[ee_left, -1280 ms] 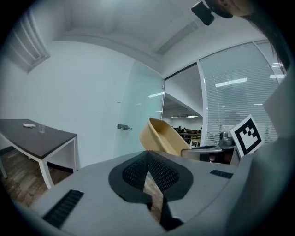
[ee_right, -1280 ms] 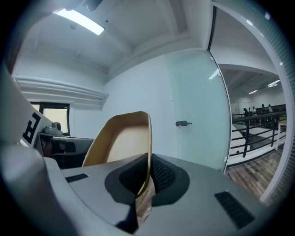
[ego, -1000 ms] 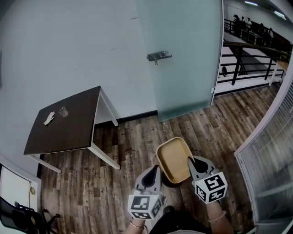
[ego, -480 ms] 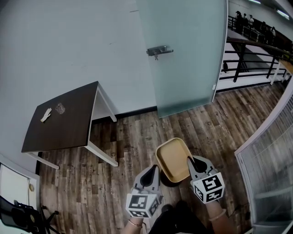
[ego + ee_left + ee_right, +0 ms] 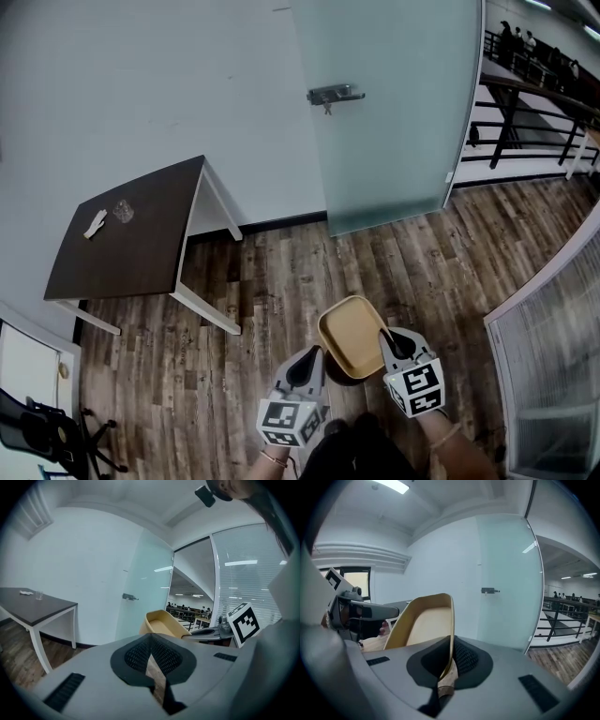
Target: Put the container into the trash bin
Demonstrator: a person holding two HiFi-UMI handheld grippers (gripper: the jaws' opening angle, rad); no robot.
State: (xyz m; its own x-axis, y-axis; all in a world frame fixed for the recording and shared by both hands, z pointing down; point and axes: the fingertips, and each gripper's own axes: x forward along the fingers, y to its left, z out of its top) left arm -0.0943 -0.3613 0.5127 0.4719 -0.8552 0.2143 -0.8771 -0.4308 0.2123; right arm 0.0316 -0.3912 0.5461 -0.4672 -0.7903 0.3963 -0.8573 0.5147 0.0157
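A tan, shallow container (image 5: 352, 336) hangs tilted over the wooden floor, with its hollow side facing up in the head view. My right gripper (image 5: 392, 345) is shut on its right rim; in the right gripper view the rim (image 5: 424, 625) runs straight between the pads (image 5: 451, 644). My left gripper (image 5: 305, 366) hangs beside the container to the left, apart from it, shut with nothing in it (image 5: 150, 637). From the left gripper view the container (image 5: 164, 623) shows just beyond the jaws. A dark shape (image 5: 342, 377) shows under the container; I cannot tell what it is.
A dark table (image 5: 131, 239) with white legs stands at the left and bears a small glass (image 5: 123, 210) and a white scrap (image 5: 96, 223). A frosted glass door (image 5: 394, 103) with a handle (image 5: 335, 95) is ahead. At the right are a railing (image 5: 534, 122) and slatted blinds (image 5: 553, 356).
Both grippers have sunk slightly towards the bottom of the head view, the right one still holding the container. The table and door have shifted a little in the picture.
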